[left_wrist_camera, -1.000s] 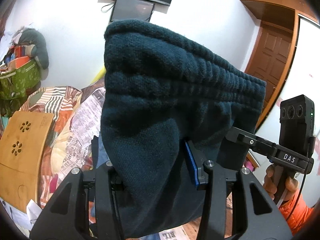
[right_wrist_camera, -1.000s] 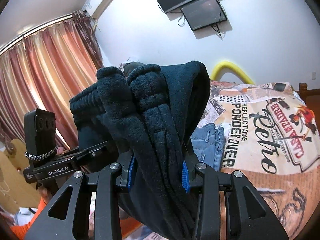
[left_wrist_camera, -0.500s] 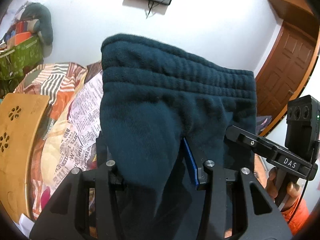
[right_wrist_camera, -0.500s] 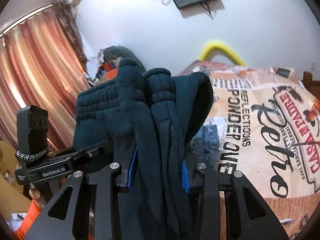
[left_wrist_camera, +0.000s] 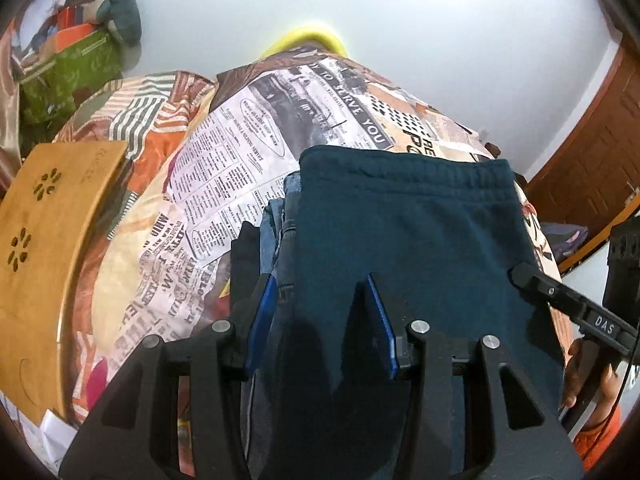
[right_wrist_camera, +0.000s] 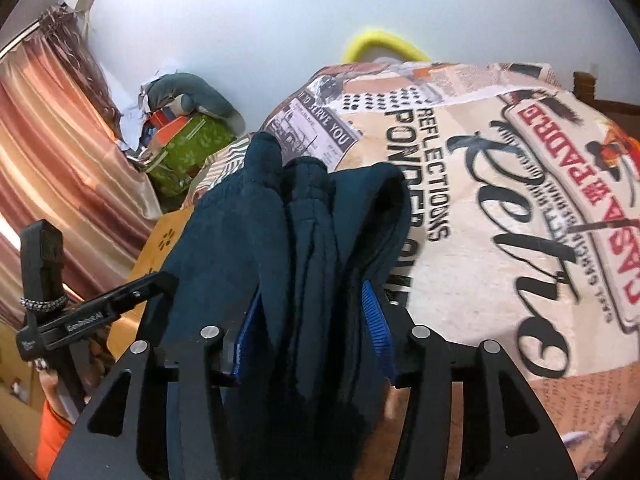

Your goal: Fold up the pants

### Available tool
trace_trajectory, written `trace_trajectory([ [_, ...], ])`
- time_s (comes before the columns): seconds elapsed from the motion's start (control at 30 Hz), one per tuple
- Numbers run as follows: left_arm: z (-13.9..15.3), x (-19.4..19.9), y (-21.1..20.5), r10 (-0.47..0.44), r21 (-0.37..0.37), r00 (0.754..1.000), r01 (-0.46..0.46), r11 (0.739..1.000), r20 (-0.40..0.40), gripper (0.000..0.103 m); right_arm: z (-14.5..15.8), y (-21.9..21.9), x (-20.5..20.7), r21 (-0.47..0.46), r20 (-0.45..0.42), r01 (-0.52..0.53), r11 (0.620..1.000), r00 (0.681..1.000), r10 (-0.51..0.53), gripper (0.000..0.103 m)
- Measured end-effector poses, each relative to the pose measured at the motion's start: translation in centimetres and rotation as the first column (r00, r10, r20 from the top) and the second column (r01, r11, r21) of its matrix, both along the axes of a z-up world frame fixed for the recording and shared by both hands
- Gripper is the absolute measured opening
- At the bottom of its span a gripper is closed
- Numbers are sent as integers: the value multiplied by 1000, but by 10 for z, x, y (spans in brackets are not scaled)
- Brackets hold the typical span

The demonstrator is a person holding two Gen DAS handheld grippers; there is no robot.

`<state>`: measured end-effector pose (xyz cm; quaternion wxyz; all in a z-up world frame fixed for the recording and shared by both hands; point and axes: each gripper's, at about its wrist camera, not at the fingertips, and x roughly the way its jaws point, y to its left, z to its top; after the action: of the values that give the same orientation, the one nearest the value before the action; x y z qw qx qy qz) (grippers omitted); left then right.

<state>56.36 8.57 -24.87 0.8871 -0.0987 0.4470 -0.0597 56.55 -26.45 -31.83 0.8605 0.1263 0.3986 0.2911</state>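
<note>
The dark teal sweatpants point(left_wrist_camera: 404, 232) lie folded with the elastic waistband at the far end, laid over a stack of blue jeans point(left_wrist_camera: 280, 224) on the bed. My left gripper point(left_wrist_camera: 320, 316) is shut on the near edge of the sweatpants. In the right wrist view the same sweatpants point(right_wrist_camera: 304, 240) bunch up in thick folds between the blue pads, and my right gripper point(right_wrist_camera: 310, 332) is shut on them. Each gripper shows in the other's view, at the right edge point(left_wrist_camera: 576, 312) and at the left edge point(right_wrist_camera: 80, 316).
The bed has a newspaper-print cover point(right_wrist_camera: 500, 208). A wooden lap table point(left_wrist_camera: 48, 248) lies at the bed's left. A green bag with clutter point(left_wrist_camera: 68, 72) stands by the wall. A wooden door point(left_wrist_camera: 592, 152) is at the right, curtains point(right_wrist_camera: 52, 168) at the left.
Both grippers have tilted down and lowered the sweatpants from hanging in the air onto the jeans stack on the bed. Both still hold the fabric.
</note>
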Motion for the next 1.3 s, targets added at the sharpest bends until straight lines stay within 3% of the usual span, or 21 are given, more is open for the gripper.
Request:
trace_trajectory([
  [0.27,64,-59,-24,-47,1,993,47,999,111,46,49,-5,-45,-89,157,-8,996,987,22,47],
  [0.53,149,-152,-50,-100,51,955,89,995,278,46,137,-23,-135,-32,362,-31,999,931,41,47],
  [0.7,200,-221,-62,-103,75,912,80,994,397,46,183,-37,-204,23,477,-41,999,879,25,47],
  [0.9,244,-313,-80,-115,132,834,51,990,540,46,208,-50,-286,51,577,-58,997,816,18,47],
  [1.1,258,-393,-98,-104,177,755,-16,984,647,46,212,-57,-346,44,654,-46,998,757,6,47],
  [1.17,256,-410,-102,-103,183,743,-27,983,662,46,212,-59,-365,34,682,-24,999,732,-5,47],
  [1.27,249,-427,-107,-105,179,737,-22,984,667,54,208,-62,-377,38,691,-27,999,723,-7,48],
  [1.3,246,-432,-107,-103,174,736,-21,984,669,57,205,-62,-381,43,692,-25,999,722,-12,53],
])
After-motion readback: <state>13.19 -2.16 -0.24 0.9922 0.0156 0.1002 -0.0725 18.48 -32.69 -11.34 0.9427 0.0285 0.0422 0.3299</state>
